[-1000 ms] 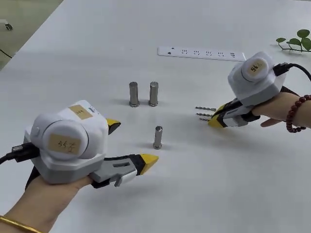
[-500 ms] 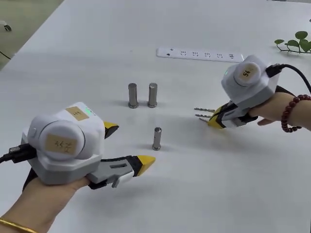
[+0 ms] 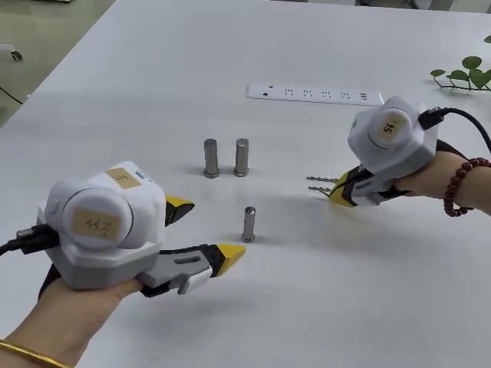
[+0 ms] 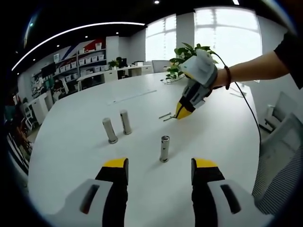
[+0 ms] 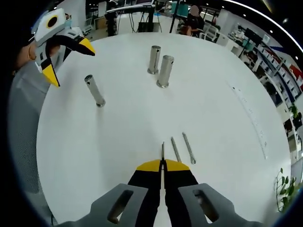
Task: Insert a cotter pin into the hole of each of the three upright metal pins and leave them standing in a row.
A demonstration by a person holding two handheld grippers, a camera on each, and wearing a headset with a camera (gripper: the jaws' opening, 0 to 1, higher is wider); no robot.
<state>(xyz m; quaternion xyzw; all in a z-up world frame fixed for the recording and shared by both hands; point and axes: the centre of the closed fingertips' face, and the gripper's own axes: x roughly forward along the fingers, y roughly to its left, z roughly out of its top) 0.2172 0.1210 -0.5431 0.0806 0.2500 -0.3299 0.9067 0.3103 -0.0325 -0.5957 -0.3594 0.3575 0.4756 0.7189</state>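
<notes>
Three upright metal pins stand on the white table: two side by side and one alone nearer me. My left gripper is open just left of the lone pin, which stands ahead of the gap between its jaws. My right gripper is low at the right, shut on a thin cotter pin that sticks out past its yellow tips. Two more cotter pins lie beside it on the table. In the head view the right gripper points left at the cotter pins.
A white power strip lies across the far side of the table. Green plant leaves reach in at the far right. A cable runs from each gripper. Bare tabletop spreads around the pins.
The head camera has shifted a little. The right gripper has turned slightly over the cotter pins. The left gripper and the three metal pins have stayed where they were.
</notes>
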